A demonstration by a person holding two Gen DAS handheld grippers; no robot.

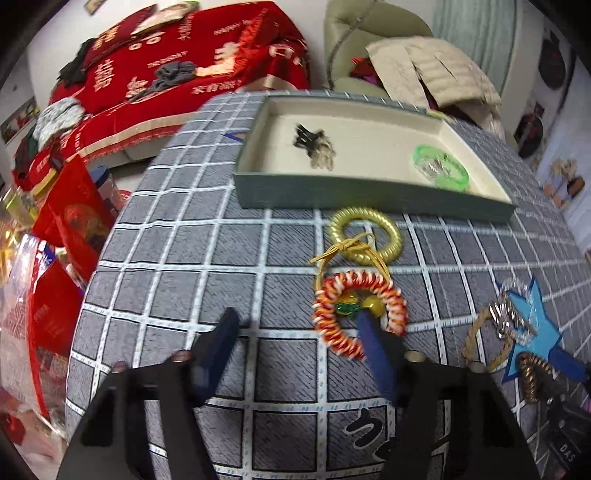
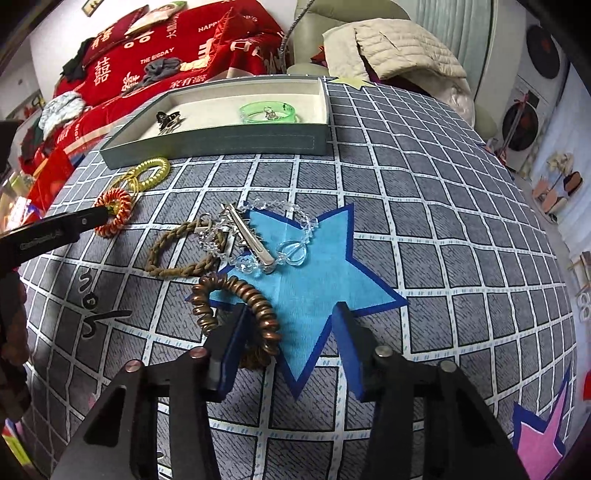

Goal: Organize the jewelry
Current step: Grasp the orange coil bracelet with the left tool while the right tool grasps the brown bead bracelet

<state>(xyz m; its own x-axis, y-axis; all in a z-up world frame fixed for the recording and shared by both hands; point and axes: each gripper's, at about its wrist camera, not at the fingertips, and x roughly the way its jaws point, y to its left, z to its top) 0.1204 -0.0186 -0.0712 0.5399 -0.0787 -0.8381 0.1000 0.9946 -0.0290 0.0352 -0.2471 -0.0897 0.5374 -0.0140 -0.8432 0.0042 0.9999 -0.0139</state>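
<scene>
A grey checked cloth [image 2: 424, 206] covers the table. A red blanket [image 2: 177, 48] lies at eleven o'clock. Both claws, left gripper [image 1: 299, 325] and right gripper [image 2: 291, 314], are spread, pinching nothing.

Work surface: table covered by a grey cloth [image 2: 424, 192] with a white grid. Behind it, a sofa draped in a red throw [image 2: 173, 48] with white lettering is seen. A pale green armchair [image 1: 354, 33] is piled with a cream quilted jacket [image 2: 402, 48]. White walls are hung with round dark decorations [image 2: 546, 48].
</scene>
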